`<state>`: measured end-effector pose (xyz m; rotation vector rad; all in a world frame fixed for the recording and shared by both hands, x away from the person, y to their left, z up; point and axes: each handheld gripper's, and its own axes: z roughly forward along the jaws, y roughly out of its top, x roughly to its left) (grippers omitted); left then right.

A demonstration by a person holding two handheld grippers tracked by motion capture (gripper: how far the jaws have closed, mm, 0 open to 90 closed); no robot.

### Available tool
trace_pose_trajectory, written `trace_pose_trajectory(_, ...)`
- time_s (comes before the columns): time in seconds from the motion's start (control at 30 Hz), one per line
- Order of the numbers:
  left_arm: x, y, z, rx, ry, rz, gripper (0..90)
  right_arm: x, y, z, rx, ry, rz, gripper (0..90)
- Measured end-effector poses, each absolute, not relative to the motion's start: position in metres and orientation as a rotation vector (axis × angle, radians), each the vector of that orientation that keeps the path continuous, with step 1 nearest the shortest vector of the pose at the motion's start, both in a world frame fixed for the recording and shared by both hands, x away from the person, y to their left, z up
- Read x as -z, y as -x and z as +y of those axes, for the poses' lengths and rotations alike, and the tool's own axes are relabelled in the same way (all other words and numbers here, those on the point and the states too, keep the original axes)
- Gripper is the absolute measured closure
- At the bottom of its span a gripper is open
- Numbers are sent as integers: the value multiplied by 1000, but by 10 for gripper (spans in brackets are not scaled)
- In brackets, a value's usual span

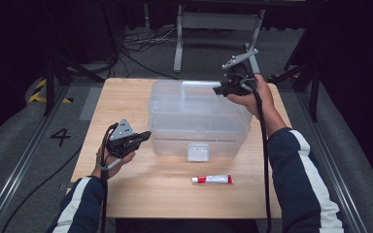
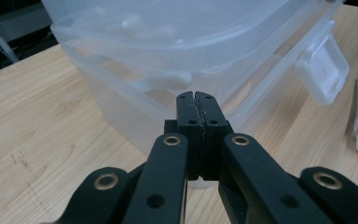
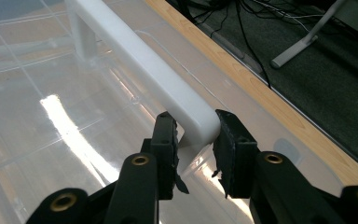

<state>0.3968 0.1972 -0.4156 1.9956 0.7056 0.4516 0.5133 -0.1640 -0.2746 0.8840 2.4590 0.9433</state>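
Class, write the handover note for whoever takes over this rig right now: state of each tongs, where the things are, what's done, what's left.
Right tongs: jaws open around the end of the white handle on the lid of the clear plastic box; whether the pads touch it is unclear.
Left tongs: shut, empty, held low by the box's left front corner.
Box: mid-table, lid down; front latch position unclear.
Tube: lying on the wooden table in front of the box, untouched.
Done: right tongs placed at the handle.
Left, probably: close on the handle, then lift the lid or box.
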Motion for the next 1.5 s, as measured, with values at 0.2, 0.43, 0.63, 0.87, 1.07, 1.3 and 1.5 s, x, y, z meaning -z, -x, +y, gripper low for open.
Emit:
trace_pose_trajectory(0.2,413,-398,195,-460,-1980,706,900,275,-513,-164,-944,-881,2462,707)
trace_pose_trajectory(0.43,412,-399,194,-463,-1983,709,900,276,-512,-165,-948,-877,2459,706)
trace_pose_trajectory(0.63,411,-399,194,-465,-1991,706,900,278,-511,-165,-952,-865,2452,703)
trace_pose_trajectory(0.87,408,-400,194,-477,-1981,706,900,276,-508,-165,-917,-848,2432,617)
trace_pose_trajectory(1.07,406,-400,194,-483,-1968,701,900,273,-499,-172,-922,-813,2405,501)
trace_pose_trajectory(1.3,402,-402,195,-490,-1959,693,900,266,-480,-198,-984,-782,2305,459)
trace_pose_trajectory(1.5,400,-402,194,-490,-1953,694,900,262,-462,-228,-1039,-753,2245,440)
